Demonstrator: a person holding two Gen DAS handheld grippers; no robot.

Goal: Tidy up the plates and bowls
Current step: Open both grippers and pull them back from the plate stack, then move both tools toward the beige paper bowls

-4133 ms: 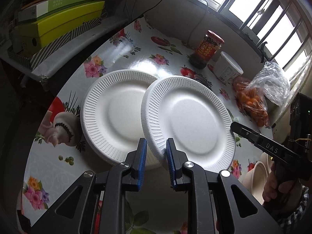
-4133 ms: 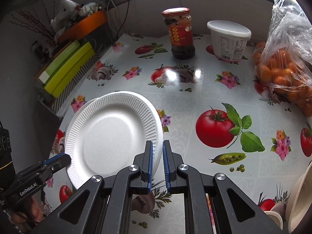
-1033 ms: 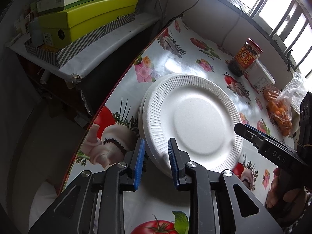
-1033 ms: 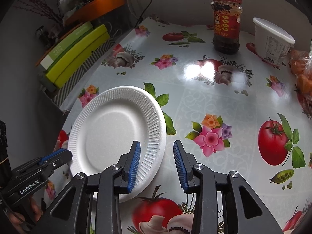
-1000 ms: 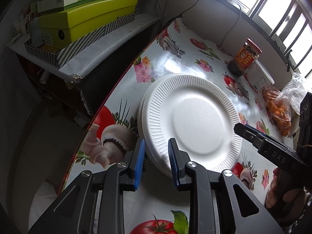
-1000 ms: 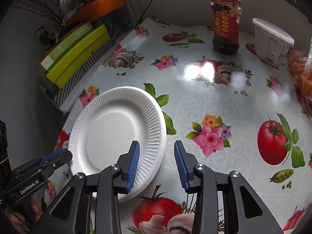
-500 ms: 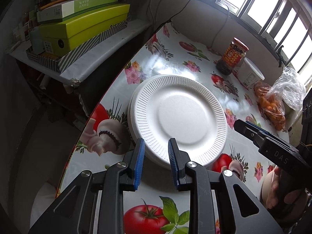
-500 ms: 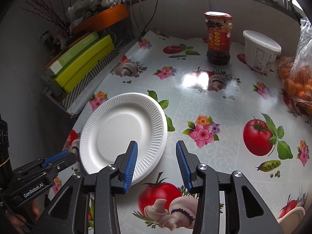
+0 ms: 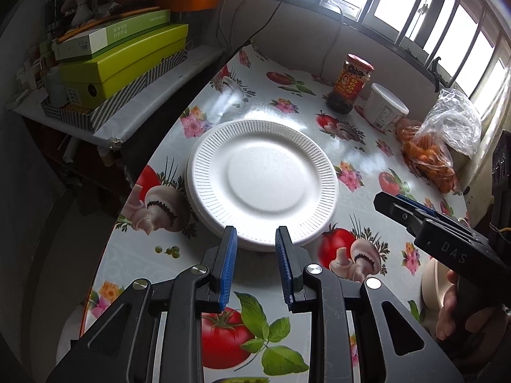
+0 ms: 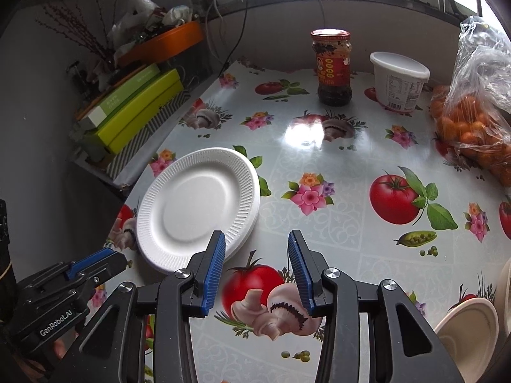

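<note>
Material: white foam plates (image 9: 262,185), ribbed rims, nested in one stack flat on the glossy worktop (image 9: 361,156) printed with tomatoes, mushrooms and flowers.
Stack position: near the worktop's left edge, well apart from the red-lidded jar (image 9: 349,84) and the white tub (image 9: 385,110) at the far side.
Left tongs (image 9: 255,252): released, blue pads parted, nothing between them; raised above the worktop just short of the stack's near rim, aimed down at it.
Right tongs (image 10: 257,255): released, set wider than the left pair, empty; stack's near right rim just ahead of the left pad and off to the left.
Bowls: beige bowl (image 10: 469,335) at the lower right corner of the right wrist view, rim tilted toward the camera, well apart from the stack; a second pale rim just beside it, too cropped to tell more.
Key relation: bowls lying to the right of the stack and behind the right tongs, nearer the right hand than the left.
Judgement: plates appear done; bowls probably next, calling for a swing to the right away from the stack.
Other: bag of small oranges (image 10: 472,127) right of the tub.
</note>
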